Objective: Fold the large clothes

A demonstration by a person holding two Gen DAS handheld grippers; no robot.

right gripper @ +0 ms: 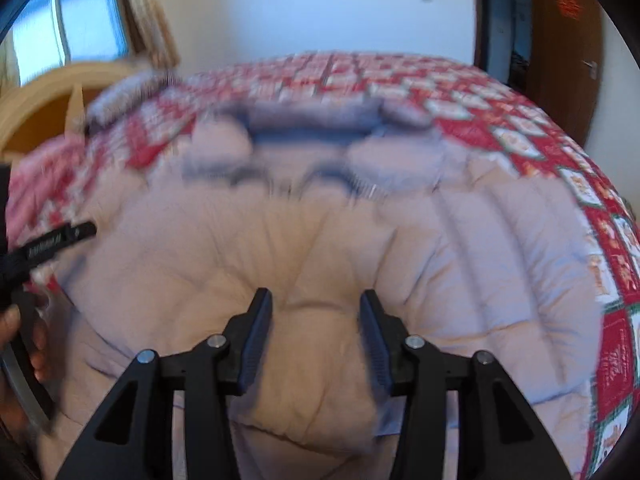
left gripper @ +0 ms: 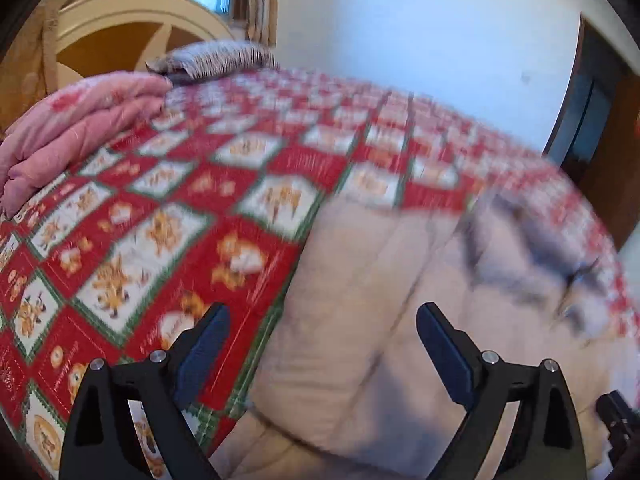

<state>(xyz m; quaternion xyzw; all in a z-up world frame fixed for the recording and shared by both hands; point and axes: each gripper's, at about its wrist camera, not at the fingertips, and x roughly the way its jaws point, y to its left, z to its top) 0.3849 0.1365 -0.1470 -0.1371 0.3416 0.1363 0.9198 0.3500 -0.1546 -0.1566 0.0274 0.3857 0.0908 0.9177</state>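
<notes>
Both views are motion-blurred; the dark collar area of the one quilted beige jacket [right gripper: 320, 248] is hard to make out. It lies spread on the red patterned bedspread [left gripper: 168, 200]. Left gripper [left gripper: 322, 344] spread wide, empty, at the jacket's edge. Right gripper [right gripper: 316, 336] spread, empty, over its lower part. One folded pink quilt [left gripper: 76, 128] lies near the headboard [left gripper: 132, 28].

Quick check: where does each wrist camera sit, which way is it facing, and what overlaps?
Left wrist: on left hand-held gripper, open, over jacket's left edge, facing headboard.
Right wrist: on right hand-held gripper, open above jacket's middle; person's hand at left.
Shared: jacket, red bedspread, window, door.
</notes>
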